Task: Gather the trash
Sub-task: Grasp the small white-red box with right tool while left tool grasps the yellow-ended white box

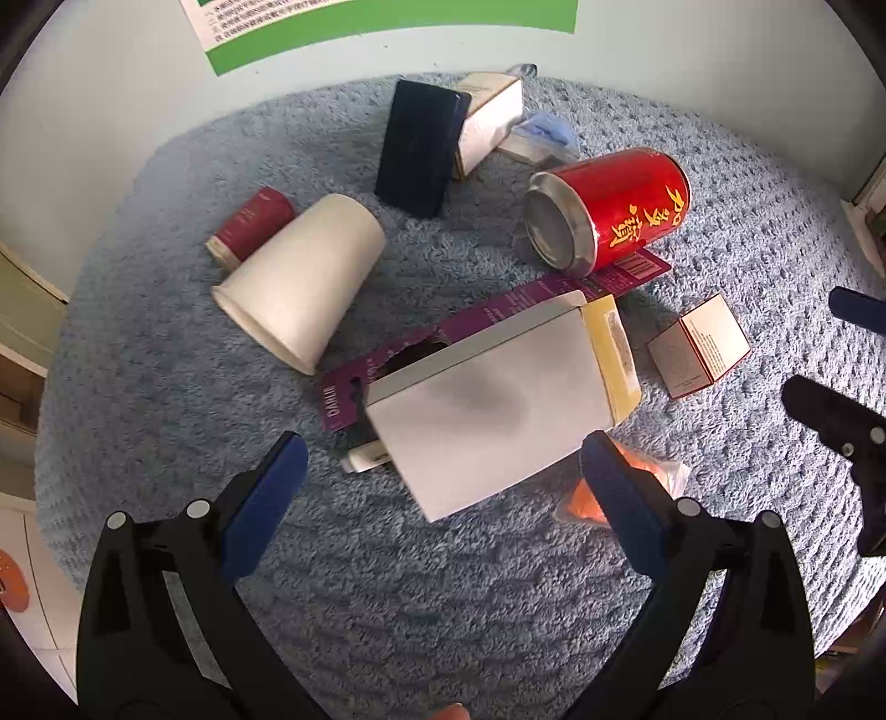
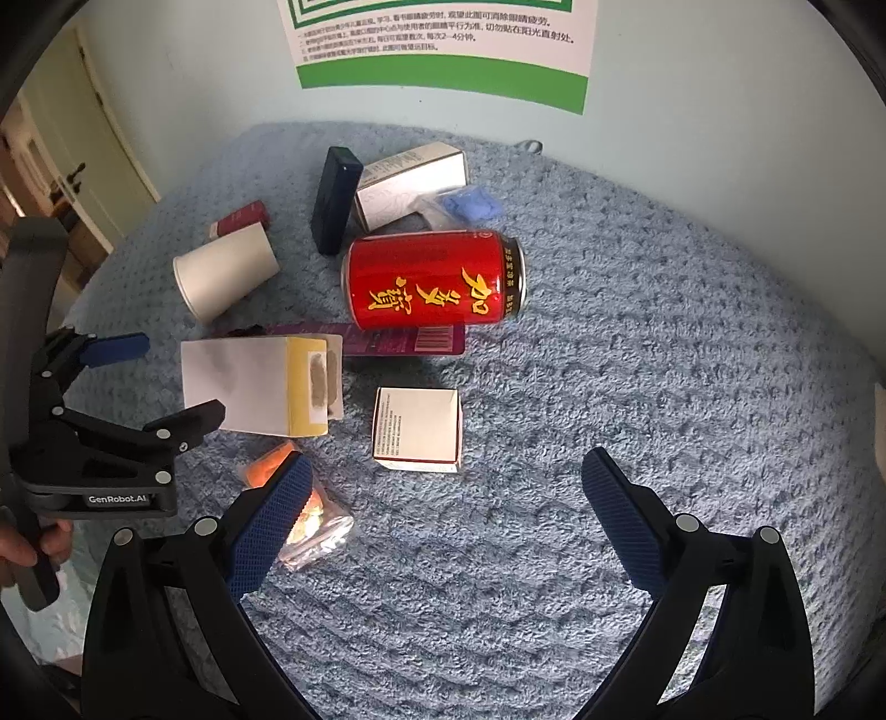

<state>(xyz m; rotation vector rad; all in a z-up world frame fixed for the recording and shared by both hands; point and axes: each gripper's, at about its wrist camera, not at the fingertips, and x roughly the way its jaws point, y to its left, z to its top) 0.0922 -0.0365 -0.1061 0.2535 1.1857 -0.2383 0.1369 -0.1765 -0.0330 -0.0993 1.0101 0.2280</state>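
- Left gripper (image 1: 443, 462), jaws spread, hovers at the white carton (image 1: 487, 404), mid-frame.
- Right gripper (image 2: 446, 479), jaws spread, holds nothing; red can (image 2: 434, 279) lies above centre.

Evenly lit by soft, diffuse daylight; bright throughout, no harsh glare. Short, faint shadows beneath the red can (image 2: 433, 281) and paper cup (image 2: 224, 273). Mild sheen on the can's metal rim (image 1: 556, 228). Grey smudge-like shading across the white carton (image 1: 487, 404). Strong fisheye bending at the margins, with black vignette in all corners. Poster (image 2: 443, 39) text legible in the right wrist view, softer and clipped in the left. Slight softness on the near blue towel (image 2: 637, 332) weave at bottom edges.
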